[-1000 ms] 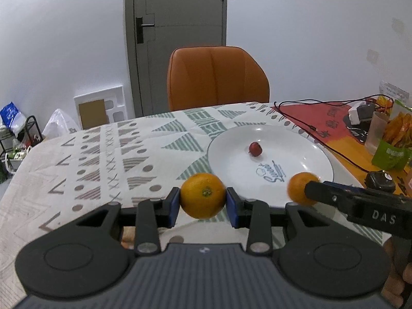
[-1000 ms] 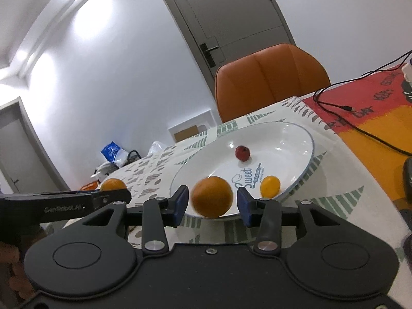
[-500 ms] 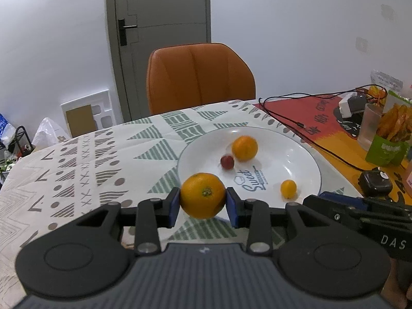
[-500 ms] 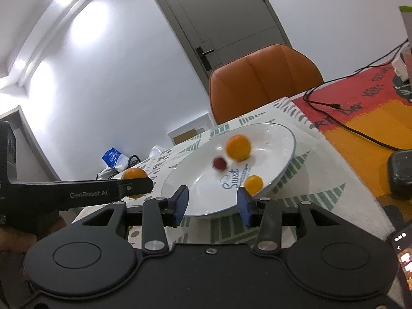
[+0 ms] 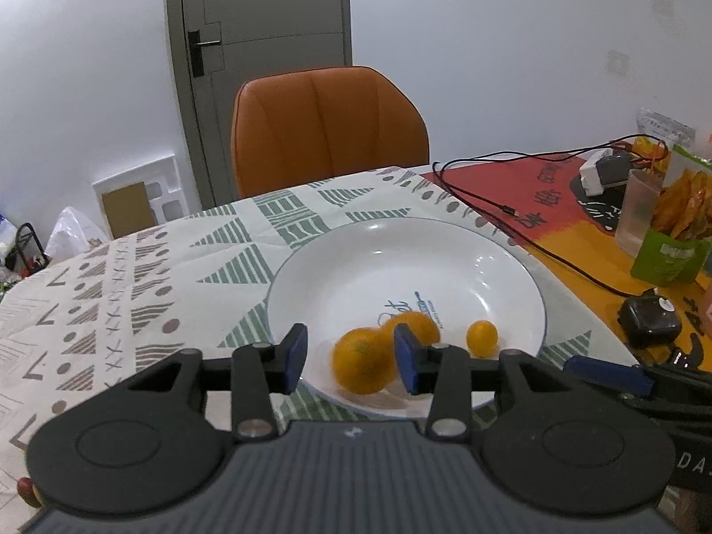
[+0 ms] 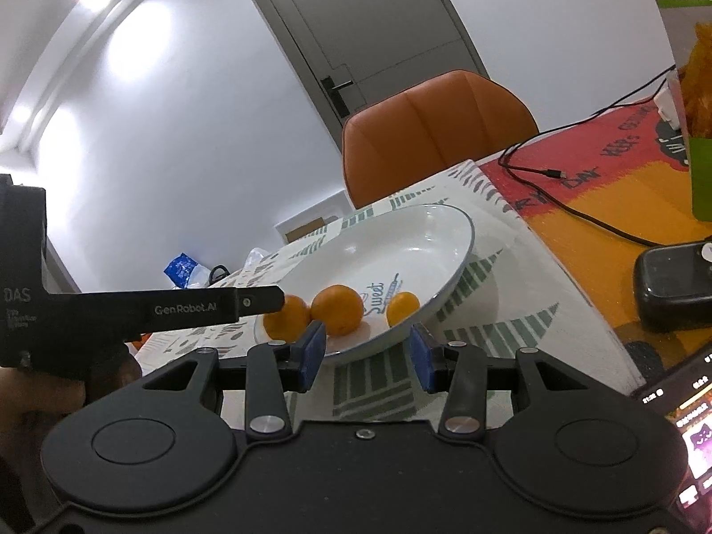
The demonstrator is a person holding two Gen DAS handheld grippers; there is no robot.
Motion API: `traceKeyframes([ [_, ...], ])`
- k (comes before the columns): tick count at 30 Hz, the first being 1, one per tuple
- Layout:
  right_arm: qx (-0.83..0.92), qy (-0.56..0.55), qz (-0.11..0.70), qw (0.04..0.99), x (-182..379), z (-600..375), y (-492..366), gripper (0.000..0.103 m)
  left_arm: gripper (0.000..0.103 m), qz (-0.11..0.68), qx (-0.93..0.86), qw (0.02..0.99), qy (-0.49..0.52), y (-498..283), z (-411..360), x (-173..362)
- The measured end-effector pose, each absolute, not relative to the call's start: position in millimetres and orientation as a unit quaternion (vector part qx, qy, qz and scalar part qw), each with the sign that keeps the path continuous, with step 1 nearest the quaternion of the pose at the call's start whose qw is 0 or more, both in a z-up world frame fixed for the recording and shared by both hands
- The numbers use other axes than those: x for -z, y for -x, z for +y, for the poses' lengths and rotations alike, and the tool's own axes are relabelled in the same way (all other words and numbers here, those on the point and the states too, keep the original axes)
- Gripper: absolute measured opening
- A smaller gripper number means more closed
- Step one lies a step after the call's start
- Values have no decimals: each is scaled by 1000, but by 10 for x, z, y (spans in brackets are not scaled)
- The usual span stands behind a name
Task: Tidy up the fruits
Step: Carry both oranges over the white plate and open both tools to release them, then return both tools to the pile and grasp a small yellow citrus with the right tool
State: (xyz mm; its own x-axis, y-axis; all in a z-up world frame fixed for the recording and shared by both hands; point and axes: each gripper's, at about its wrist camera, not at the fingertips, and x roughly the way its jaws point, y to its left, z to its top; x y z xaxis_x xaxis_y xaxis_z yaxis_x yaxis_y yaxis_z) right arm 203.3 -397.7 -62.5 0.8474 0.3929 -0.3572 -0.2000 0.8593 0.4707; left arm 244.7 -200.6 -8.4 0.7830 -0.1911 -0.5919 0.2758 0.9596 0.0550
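A white plate (image 5: pixel 511 262) with a blue rim lies on the patterned tablecloth. My left gripper (image 5: pixel 351 358) is open over its near edge. A blurred orange (image 5: pixel 362 367) sits loose in the plate between the blue pads, touching neither. A second orange (image 5: pixel 418 322) lies just behind it, and a small kumquat (image 5: pixel 481 338) to the right. In the right wrist view the plate (image 6: pixel 463 249) holds the two oranges (image 6: pixel 287 318) (image 6: pixel 337 309) and the kumquat (image 6: pixel 402 307). My right gripper (image 6: pixel 367 353) is open and empty, just short of the rim.
An orange chair (image 5: pixel 327 133) stands behind the table. On the red-orange mat to the right are a black cable (image 5: pixel 489 204), a black device (image 5: pixel 649 322), a plastic cup (image 5: pixel 636 213) and a green snack bag (image 5: pixel 676 231). A phone (image 6: pixel 685 414) lies near the right gripper.
My left gripper has opened and let its orange drop into the plate. The orange released by the right gripper rolled toward the near rim. The right gripper drew back a little.
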Motion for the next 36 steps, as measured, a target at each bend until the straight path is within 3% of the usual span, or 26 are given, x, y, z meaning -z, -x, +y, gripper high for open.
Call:
traceKeyframes([
  [20,-144,-175,230,947,505,-3626,-1964,53,70,293,65,953,-47,-2112,-1313,-76],
  [27,-150,-142,223,953,389,-3324,-1893,70,85,277,33,960,-32,-1929,-939,-147],
  [36,-156,-112,221,956,305,-3004,-1808,90,90,278,-2,961,-5,-1771,-530,-137],
])
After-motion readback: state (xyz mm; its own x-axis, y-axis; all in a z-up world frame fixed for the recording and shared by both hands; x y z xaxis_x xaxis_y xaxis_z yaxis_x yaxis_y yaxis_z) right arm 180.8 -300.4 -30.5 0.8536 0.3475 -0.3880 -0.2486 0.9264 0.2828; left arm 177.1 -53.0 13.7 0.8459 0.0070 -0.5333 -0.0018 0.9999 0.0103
